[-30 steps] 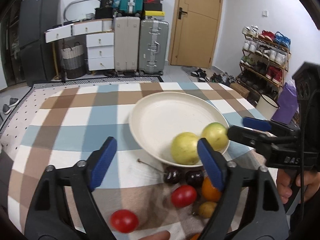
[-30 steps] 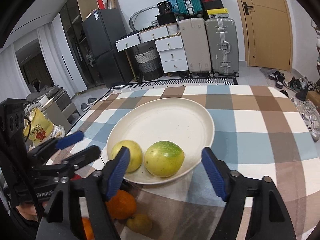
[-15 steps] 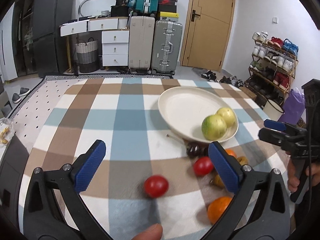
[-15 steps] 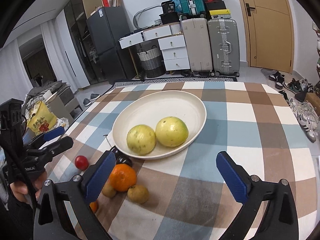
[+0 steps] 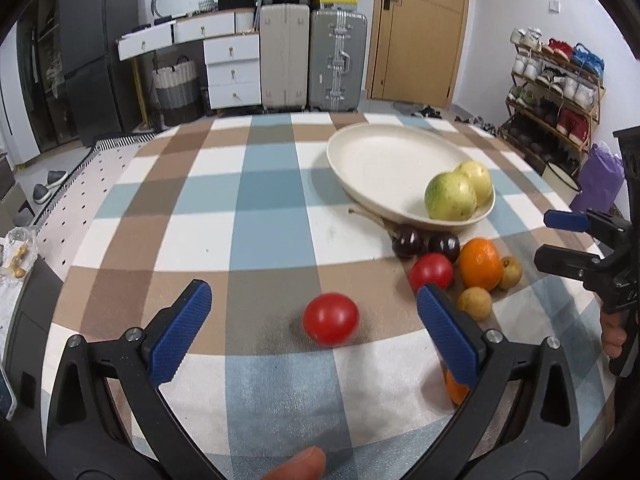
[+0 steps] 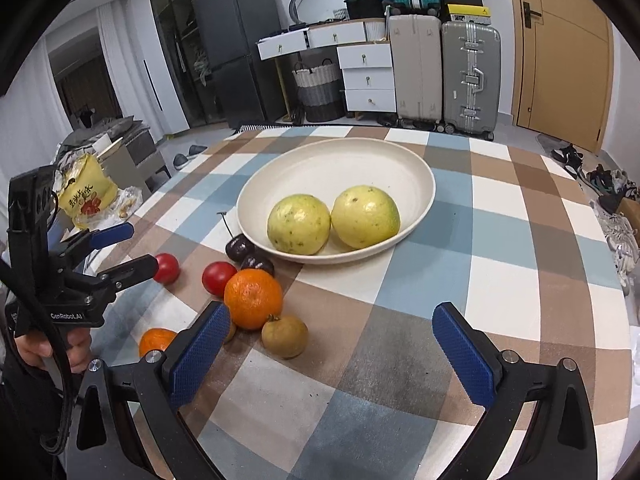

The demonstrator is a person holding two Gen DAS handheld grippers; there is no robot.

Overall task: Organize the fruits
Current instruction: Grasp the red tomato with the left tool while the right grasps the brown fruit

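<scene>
A blue, brown and white checked cloth covers the desk [image 5: 264, 236], which stands in a room with a tan wooden door [image 5: 420, 28], grey and beige hard-shell suitcases [image 5: 312, 56], a white chest of drawers [image 5: 232, 68] and a black refrigerator [image 6: 228, 48]. A cream oval plate [image 6: 344, 164] holds two round yellow-green fruits [image 6: 332, 220] side by side. Just beside its near rim lie two dark cherries [image 5: 424, 242], a red tomato [image 5: 431, 272], a large orange [image 6: 253, 298] and a small brown fruit [image 6: 285, 336]; a second red tomato [image 5: 330, 319] lies apart, between the spread fingers of the left gripper [image 5: 308, 332], untouched. The right gripper [image 6: 334, 356] is also spread wide, holding nothing, over bare cloth. Only the left wrist view shows the wooden shoe rack [image 5: 556, 92] and a purple bag [image 5: 600, 178]; only the right wrist view shows a yellow snack bag [image 6: 86, 196] and a smaller orange [image 6: 155, 340] in full.
</scene>
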